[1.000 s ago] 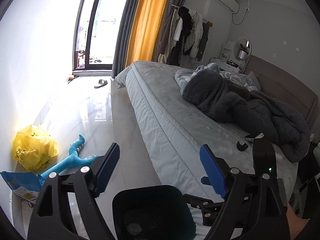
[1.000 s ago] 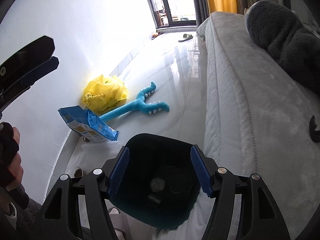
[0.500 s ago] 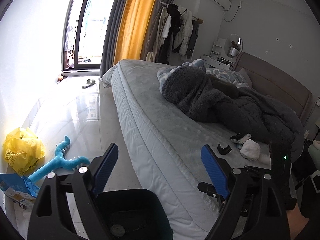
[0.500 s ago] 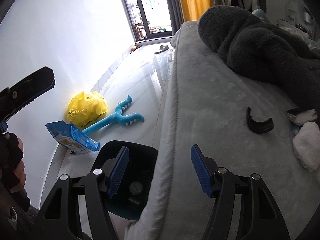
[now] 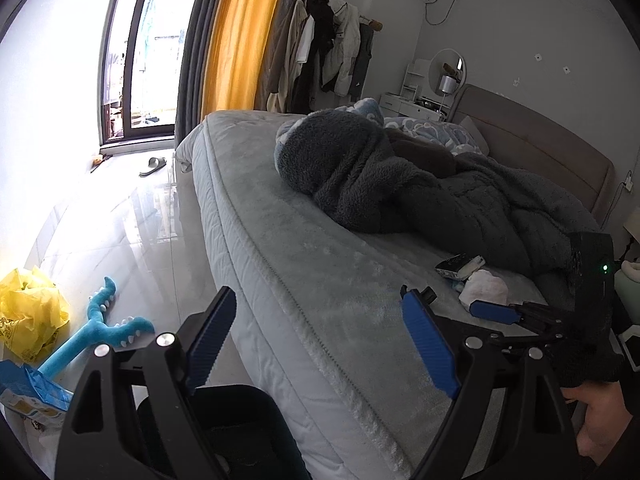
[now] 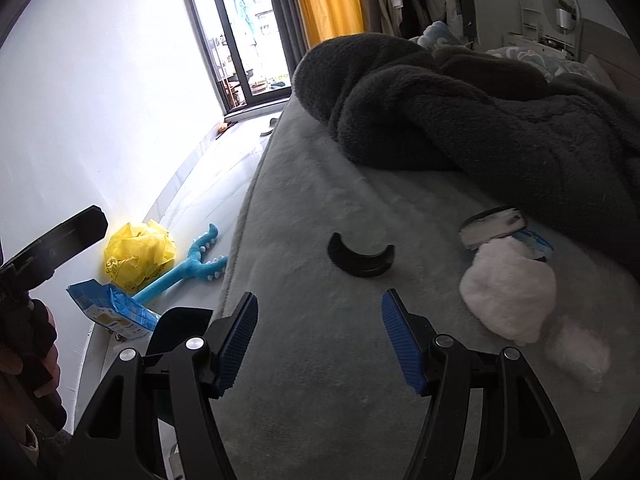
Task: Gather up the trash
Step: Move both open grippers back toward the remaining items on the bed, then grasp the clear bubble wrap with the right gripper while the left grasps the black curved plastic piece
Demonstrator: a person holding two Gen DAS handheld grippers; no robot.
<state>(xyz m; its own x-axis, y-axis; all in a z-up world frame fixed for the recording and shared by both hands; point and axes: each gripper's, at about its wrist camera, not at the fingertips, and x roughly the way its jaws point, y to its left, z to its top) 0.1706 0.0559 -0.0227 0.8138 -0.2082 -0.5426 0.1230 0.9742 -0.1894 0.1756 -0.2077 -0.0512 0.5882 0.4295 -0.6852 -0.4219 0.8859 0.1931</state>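
Note:
On the grey bed (image 6: 320, 360) lie a black crescent-shaped piece (image 6: 361, 258), a crumpled white tissue (image 6: 510, 286), a second white wad (image 6: 578, 354) and a dark flat packet (image 6: 492, 228). My right gripper (image 6: 320, 340) is open and empty, hovering over the bed just short of the crescent. The dark trash bin (image 6: 176, 326) stands on the floor at the bed's edge. My left gripper (image 5: 320, 340) is open and empty above the bed edge and the bin (image 5: 240, 432). The tissue (image 5: 482, 286) and packet (image 5: 460, 264) show in the left wrist view.
A heaped dark fleece blanket (image 6: 460, 112) covers the far bed. On the floor by the white wall lie a yellow plastic bag (image 6: 138, 254), a blue snack bag (image 6: 110, 312) and a blue toy (image 6: 188, 268). A slipper (image 5: 153, 166) lies near the balcony door.
Both grippers have swung right, from over the bin and floor to over the bed. The crescent and tissues have come into the right wrist view. Jaws stay open.

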